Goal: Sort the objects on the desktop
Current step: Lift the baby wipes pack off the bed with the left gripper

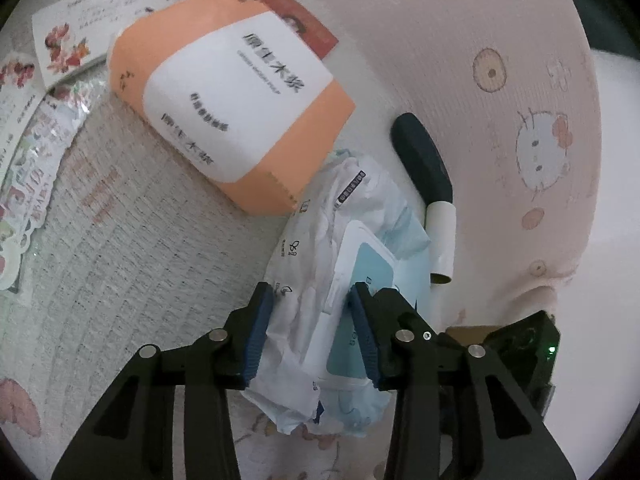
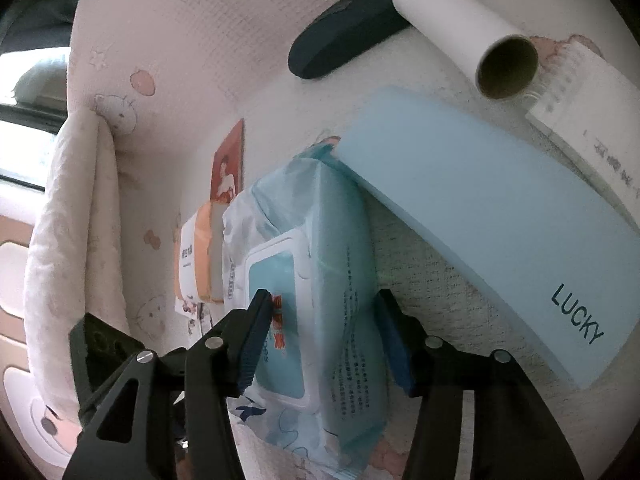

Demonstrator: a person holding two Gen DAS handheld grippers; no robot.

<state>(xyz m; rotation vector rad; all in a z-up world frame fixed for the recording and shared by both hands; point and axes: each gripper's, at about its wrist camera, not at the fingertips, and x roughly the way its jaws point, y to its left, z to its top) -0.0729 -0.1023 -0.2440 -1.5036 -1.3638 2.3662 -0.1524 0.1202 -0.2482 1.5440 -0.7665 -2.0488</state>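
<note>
Wet-wipes pack (image 1: 320, 280): left gripper (image 1: 312, 336) pinches one end; right gripper (image 2: 324, 340) straddles it, spread. Close before lifting, beside blue LUCKY box (image 2: 480, 224).

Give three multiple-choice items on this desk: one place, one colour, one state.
1. Wipes sit: A on the box; B between the right gripper's fingers; C under the notebook.
2. Tissue pack colour: A orange; B green; C black.
3. Roller: A upright; B hanging; C lying flat.

B: the gripper straddles them.
A: orange wrap around a white label.
C: it lies on the cloth.
</note>
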